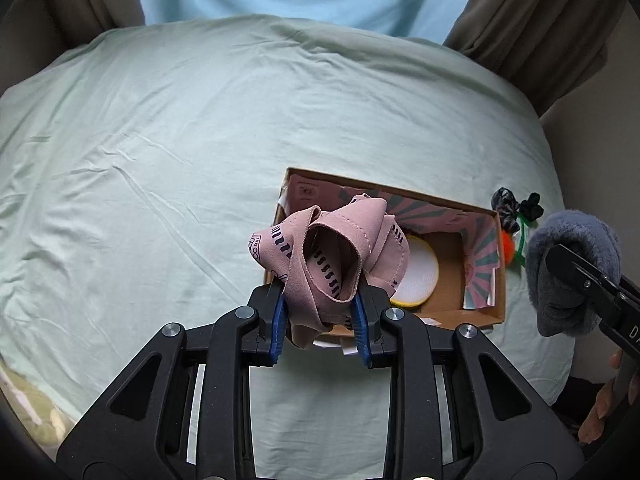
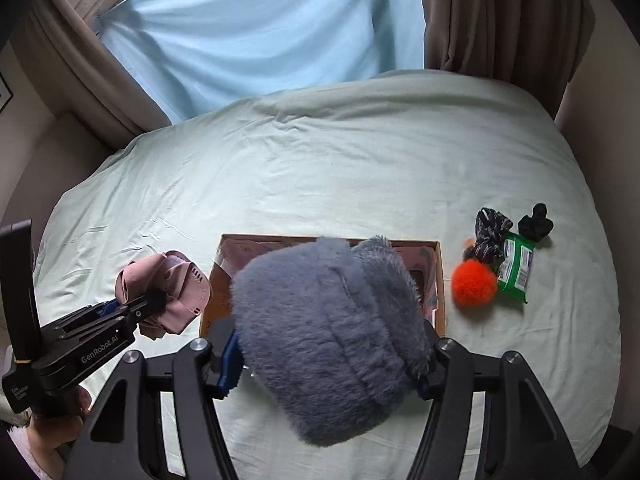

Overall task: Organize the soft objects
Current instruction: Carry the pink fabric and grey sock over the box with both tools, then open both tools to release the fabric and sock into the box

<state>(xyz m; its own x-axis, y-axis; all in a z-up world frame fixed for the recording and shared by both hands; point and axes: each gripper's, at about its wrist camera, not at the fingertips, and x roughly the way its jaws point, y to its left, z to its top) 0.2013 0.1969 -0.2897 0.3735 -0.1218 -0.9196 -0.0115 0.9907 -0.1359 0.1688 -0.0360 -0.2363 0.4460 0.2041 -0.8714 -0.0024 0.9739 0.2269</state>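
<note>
Soft daylight through the curtain, sharp focus, dark fisheye corners

A bedroom at home: a bed under a pale green sheet fills the view, brown curtains at twelve o'clock flanking a blue-draped window.

Both wrist views look steeply down, close, sharing the cardboard box.

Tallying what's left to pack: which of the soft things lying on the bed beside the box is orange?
The fuzzy orange pom-pom, nearest the cardboard box; the two scrunchies behind it, patterned and plain, are dark.
</note>
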